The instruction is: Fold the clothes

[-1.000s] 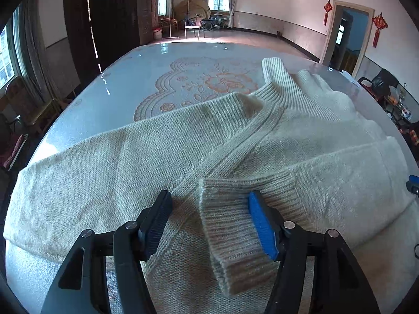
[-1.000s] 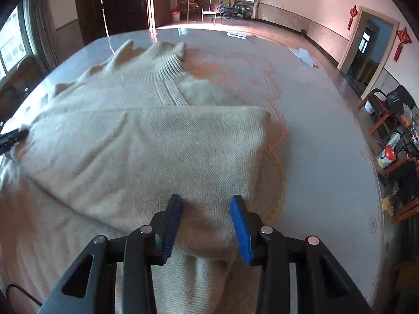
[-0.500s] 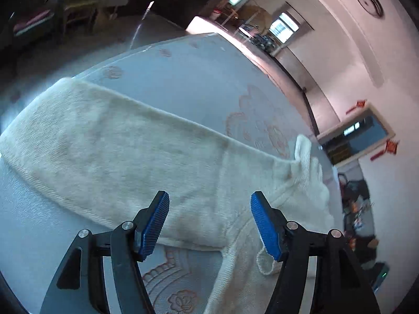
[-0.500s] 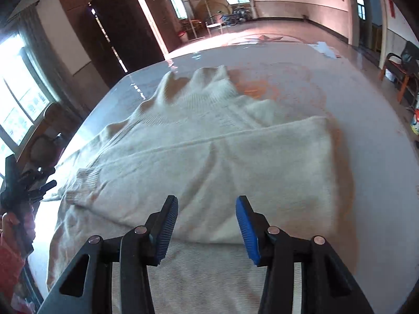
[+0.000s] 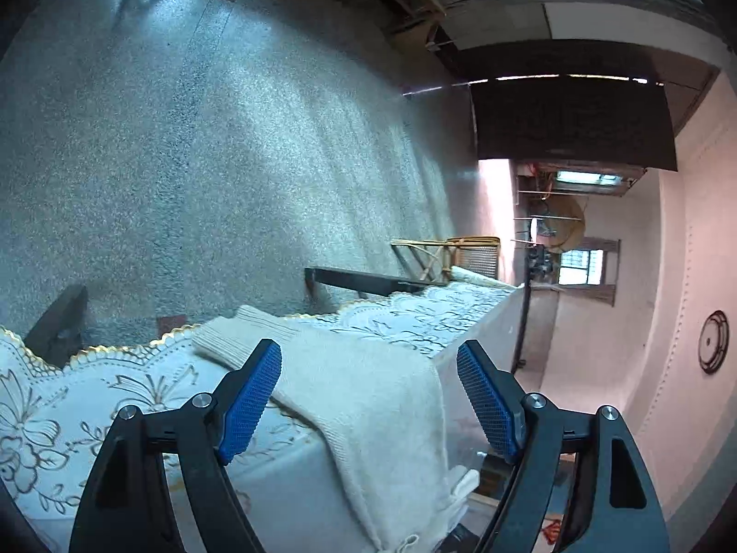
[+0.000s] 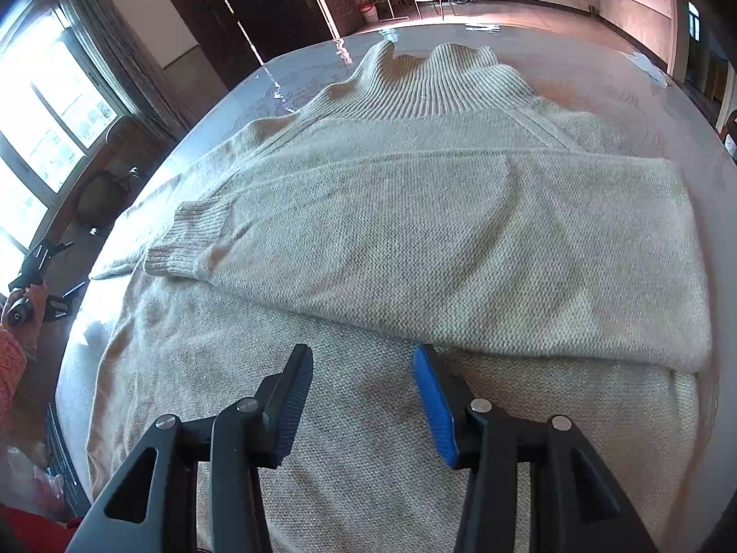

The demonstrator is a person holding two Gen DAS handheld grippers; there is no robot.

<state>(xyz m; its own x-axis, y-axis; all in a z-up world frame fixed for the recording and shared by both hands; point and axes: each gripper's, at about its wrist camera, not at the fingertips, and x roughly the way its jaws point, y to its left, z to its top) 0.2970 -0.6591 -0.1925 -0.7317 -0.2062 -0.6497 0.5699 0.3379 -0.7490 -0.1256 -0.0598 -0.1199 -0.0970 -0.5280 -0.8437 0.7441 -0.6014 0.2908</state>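
Note:
A cream knitted turtleneck sweater [image 6: 414, 239] lies flat on the round table [image 6: 599, 69], collar [image 6: 428, 87] at the far side. One sleeve is folded across the body, its ribbed cuff [image 6: 184, 239] at the left. My right gripper [image 6: 363, 359] hovers open over the sweater's lower body, holding nothing. In the left wrist view, rolled sideways, the other sleeve [image 5: 359, 391] drapes over the lace tablecloth [image 5: 92, 396] at the table's edge. My left gripper [image 5: 368, 355] is open just before that sleeve, holding nothing. That gripper [image 6: 37, 258] also shows beyond the table's left edge, held by a hand.
A dark chair [image 6: 101, 193] stands left of the table below bright windows. Speckled floor [image 5: 230, 138], a dark bench [image 5: 368, 279] and a wicker chair [image 5: 460, 253] lie beyond the table edge. A red sleeve [image 6: 9, 368] is at the far left.
My left gripper left the folded cuff, swung out past the table's left edge and rolled sideways to face the other sleeve. My right gripper drew back slightly, still open.

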